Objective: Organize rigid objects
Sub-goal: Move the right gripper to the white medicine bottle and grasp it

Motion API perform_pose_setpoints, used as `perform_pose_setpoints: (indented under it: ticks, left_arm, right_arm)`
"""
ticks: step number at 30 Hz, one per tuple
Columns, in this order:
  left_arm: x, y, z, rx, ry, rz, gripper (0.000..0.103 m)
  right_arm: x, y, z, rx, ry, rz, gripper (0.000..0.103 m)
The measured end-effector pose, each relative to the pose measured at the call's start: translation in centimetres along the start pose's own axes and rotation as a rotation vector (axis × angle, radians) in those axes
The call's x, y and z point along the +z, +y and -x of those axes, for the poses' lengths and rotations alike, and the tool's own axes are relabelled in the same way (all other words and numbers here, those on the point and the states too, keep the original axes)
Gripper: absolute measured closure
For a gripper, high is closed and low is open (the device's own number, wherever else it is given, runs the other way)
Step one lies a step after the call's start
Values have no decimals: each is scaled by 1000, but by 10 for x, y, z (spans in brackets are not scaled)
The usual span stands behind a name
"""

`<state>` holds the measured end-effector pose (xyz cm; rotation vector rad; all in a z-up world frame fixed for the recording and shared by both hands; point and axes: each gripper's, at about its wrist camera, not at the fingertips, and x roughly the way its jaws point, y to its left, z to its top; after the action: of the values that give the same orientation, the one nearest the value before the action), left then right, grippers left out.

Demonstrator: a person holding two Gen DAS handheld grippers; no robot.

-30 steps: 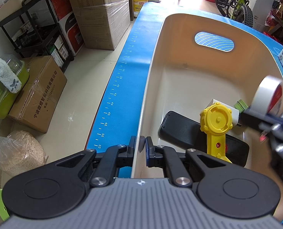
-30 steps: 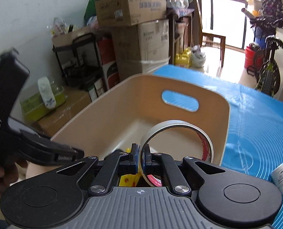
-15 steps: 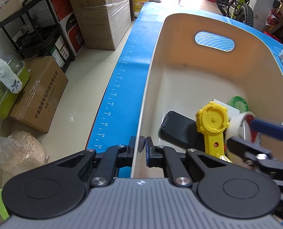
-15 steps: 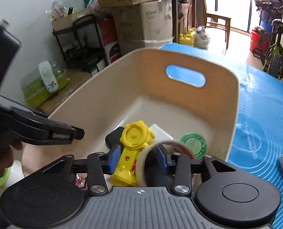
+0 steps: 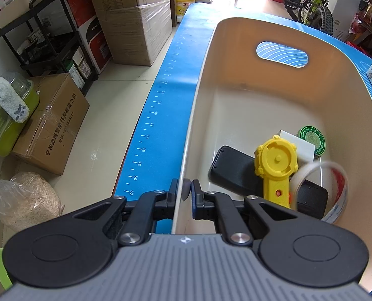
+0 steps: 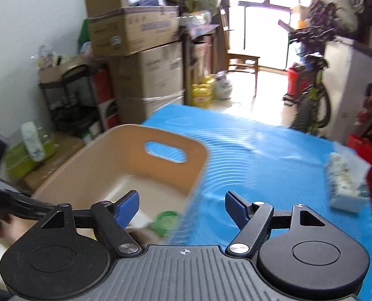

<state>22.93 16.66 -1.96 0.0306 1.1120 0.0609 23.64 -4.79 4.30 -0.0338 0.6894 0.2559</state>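
Note:
The beige bin (image 5: 236, 115) stands on the blue mat. My left gripper (image 5: 186, 192) is shut on its near rim. In the bin lie a black remote (image 5: 233, 168), a yellow toy (image 5: 276, 160), a white box (image 5: 298, 145), a green ointment tin (image 5: 311, 140) and a blurred tape roll (image 5: 340, 188) against the right wall. My right gripper (image 6: 183, 204) hangs above the bin's (image 6: 125, 155) right rim. Its jaws are opening and nothing is between them. The tin (image 6: 165, 222) shows just below them.
A tissue pack (image 6: 344, 183) lies on the blue mat (image 6: 261, 155) to the right of the bin. Cardboard boxes (image 5: 50, 123), a black shelf (image 5: 48, 37) and a bicycle (image 6: 311, 95) stand on the floor beyond the table's edges.
The right gripper lowered the tape roll into the bin, let go of it, then drew back up and to the right. The left gripper has not moved.

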Motion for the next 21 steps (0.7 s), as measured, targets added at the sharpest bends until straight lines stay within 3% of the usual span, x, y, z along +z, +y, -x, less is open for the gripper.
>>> perform_pose_setpoints:
  ticks: [12,21]
  left_arm:
    - [0,-2,-1,4,1,0,92]
    - [0,-2,0,4,2,-2,92]
  right_arm:
    - [-33,-99,-32,-177,-4,-96,20]
    - [-59,-130,-69,-207,31,-62,19]
